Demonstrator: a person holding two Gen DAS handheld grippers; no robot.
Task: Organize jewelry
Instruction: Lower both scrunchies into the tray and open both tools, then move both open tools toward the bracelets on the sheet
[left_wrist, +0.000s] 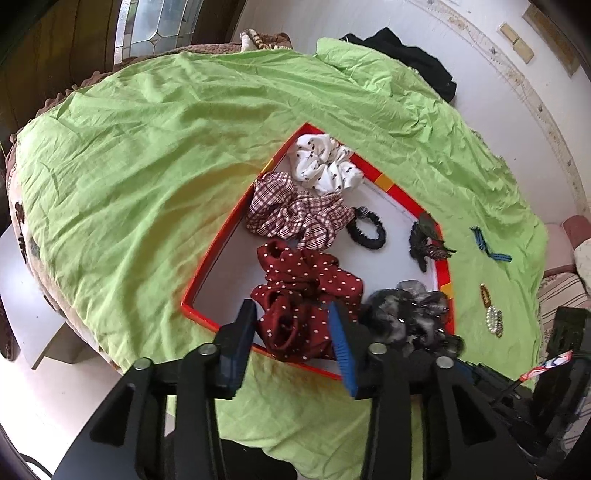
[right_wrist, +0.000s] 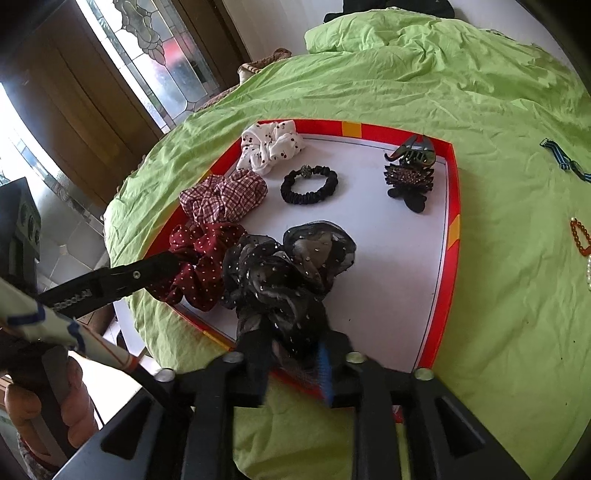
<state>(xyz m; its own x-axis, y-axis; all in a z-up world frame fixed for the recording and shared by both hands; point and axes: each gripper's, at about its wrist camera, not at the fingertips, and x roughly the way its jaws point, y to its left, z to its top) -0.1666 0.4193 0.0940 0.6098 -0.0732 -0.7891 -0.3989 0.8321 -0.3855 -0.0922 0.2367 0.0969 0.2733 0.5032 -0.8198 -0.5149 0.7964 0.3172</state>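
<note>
A red-rimmed tray (left_wrist: 400, 195) (right_wrist: 452, 236) with a white floor lies on a green sheet. In it lie a white scrunchie (left_wrist: 325, 164) (right_wrist: 269, 146), a plaid scrunchie (left_wrist: 291, 212) (right_wrist: 221, 197), a red dotted scrunchie (left_wrist: 303, 295) (right_wrist: 201, 254), a black hair tie (left_wrist: 365, 229) (right_wrist: 309, 184) and dark claw clips (left_wrist: 426, 238) (right_wrist: 410, 171). My left gripper (left_wrist: 291, 332) is open, its fingers either side of the red scrunchie. My right gripper (right_wrist: 295, 354) is shut on a black sheer scrunchie (right_wrist: 288, 273) (left_wrist: 406, 314) at the tray's near edge.
On the sheet right of the tray lie a blue striped clip (left_wrist: 489, 245) (right_wrist: 561, 157), a gold clip (left_wrist: 485, 295), a pearl clip (left_wrist: 493, 319) (right_wrist: 587, 271) and an orange bead piece (right_wrist: 580, 236). Black clothing (left_wrist: 410, 59) lies at the bed's far edge.
</note>
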